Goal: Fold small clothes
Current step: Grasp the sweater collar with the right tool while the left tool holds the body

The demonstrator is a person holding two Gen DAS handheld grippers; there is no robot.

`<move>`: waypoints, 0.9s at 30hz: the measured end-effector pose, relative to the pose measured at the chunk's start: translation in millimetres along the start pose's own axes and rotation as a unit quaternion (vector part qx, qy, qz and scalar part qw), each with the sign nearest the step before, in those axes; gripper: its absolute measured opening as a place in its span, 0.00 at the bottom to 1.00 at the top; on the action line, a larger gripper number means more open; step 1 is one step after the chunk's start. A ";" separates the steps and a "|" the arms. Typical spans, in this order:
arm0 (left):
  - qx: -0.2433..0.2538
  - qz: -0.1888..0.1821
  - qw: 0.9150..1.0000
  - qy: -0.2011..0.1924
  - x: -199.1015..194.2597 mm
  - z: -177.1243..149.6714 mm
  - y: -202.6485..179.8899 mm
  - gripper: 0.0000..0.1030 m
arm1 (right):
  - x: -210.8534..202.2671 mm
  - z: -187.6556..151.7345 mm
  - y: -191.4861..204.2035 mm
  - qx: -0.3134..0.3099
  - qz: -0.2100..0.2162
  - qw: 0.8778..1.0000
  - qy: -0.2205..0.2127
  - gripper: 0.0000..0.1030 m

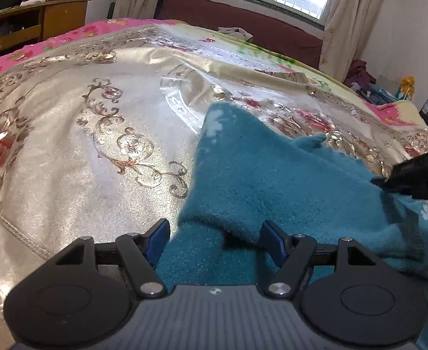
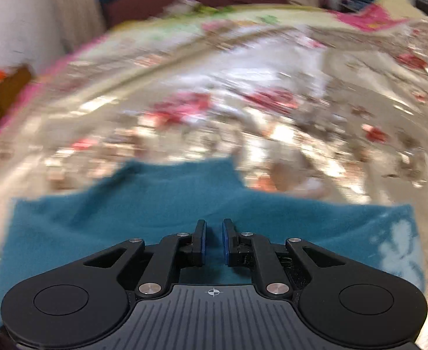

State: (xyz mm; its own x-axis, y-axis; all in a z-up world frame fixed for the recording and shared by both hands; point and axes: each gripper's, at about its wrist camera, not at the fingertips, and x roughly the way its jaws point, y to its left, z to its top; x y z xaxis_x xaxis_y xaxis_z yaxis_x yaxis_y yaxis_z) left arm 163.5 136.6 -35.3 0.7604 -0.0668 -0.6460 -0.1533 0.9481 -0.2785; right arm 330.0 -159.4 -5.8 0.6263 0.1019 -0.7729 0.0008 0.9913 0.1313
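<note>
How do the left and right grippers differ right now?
Opening: the left gripper stands wide open; the right gripper is nearly shut, only a narrow gap between its blue pads.
Cloth: a raised fold of the teal cloth lies between the left gripper's fingers, which do not press it; the right gripper has nothing visibly pinched and sits over the flat cloth.
Image: the left view is sharp, the right view blurred.
Shared: both point down at the same cloth on the bedspread.
</note>
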 end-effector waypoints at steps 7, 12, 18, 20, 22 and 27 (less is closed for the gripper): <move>-0.010 -0.013 1.000 -0.008 0.1 -2.8 4.7 0.72 | -24.1 11.1 33.6 -0.029 0.073 0.996 -0.044 0.15; -0.011 -0.015 1.000 -0.011 -0.3 -3.5 5.0 0.72 | 7.1 13.3 81.3 -0.081 0.076 0.994 -0.018 0.15; -0.020 -0.022 1.000 -0.010 0.5 -4.3 8.1 0.73 | 40.0 21.2 118.7 -0.113 0.057 0.992 -0.010 0.15; -0.020 -0.024 0.999 -0.010 0.9 -4.9 9.1 0.74 | 46.7 25.4 122.1 -0.118 0.038 0.992 -0.016 0.14; -0.017 -0.025 0.999 -0.011 1.3 -5.6 8.7 0.75 | 46.4 28.8 116.3 -0.088 0.044 0.995 -0.015 0.14; -0.019 -0.029 0.999 -0.012 1.2 -5.8 9.4 0.76 | 30.0 33.5 89.1 -0.038 0.084 0.996 -0.021 0.15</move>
State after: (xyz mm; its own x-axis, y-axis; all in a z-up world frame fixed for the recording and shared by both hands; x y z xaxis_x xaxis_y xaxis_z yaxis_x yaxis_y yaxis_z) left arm 159.3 143.5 -42.8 0.7835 -0.1136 -0.6109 -0.1314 0.9306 -0.3416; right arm 374.9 -70.8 3.5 0.6445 0.2654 -0.7171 -0.1646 0.9640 0.2088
